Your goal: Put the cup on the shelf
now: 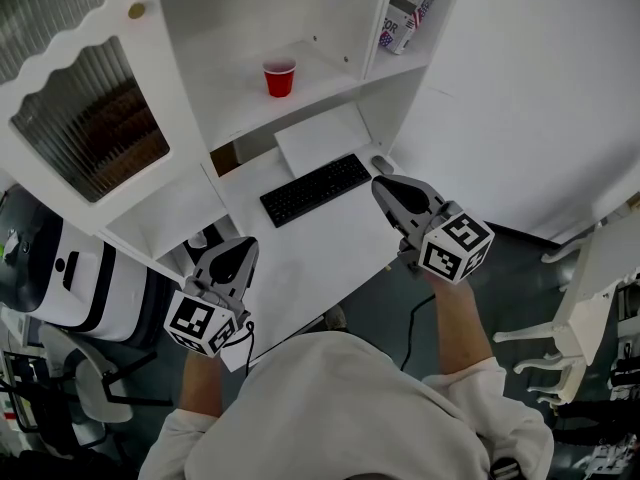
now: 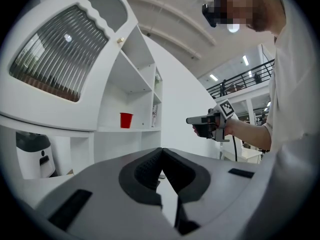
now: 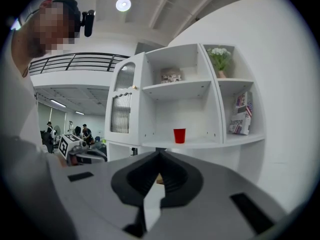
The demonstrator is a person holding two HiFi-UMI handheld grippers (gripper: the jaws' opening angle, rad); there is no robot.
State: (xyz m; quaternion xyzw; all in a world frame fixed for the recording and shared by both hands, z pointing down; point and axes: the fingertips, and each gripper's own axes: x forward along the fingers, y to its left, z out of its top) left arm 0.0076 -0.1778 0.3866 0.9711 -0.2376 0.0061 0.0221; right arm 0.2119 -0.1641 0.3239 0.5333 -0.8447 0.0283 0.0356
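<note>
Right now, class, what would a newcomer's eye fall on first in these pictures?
The red cup stands upright, alone on a white shelf. Below it, a black keyboard lies on the white desk. The left gripper and right gripper hover over the desk, both shut and empty.

One red cup [image 1: 280,78], one keyboard [image 1: 316,189], one mouse [image 1: 382,164], one carton [image 1: 405,13], two grippers, left gripper [image 1: 242,247], right gripper [image 1: 381,184]
</note>
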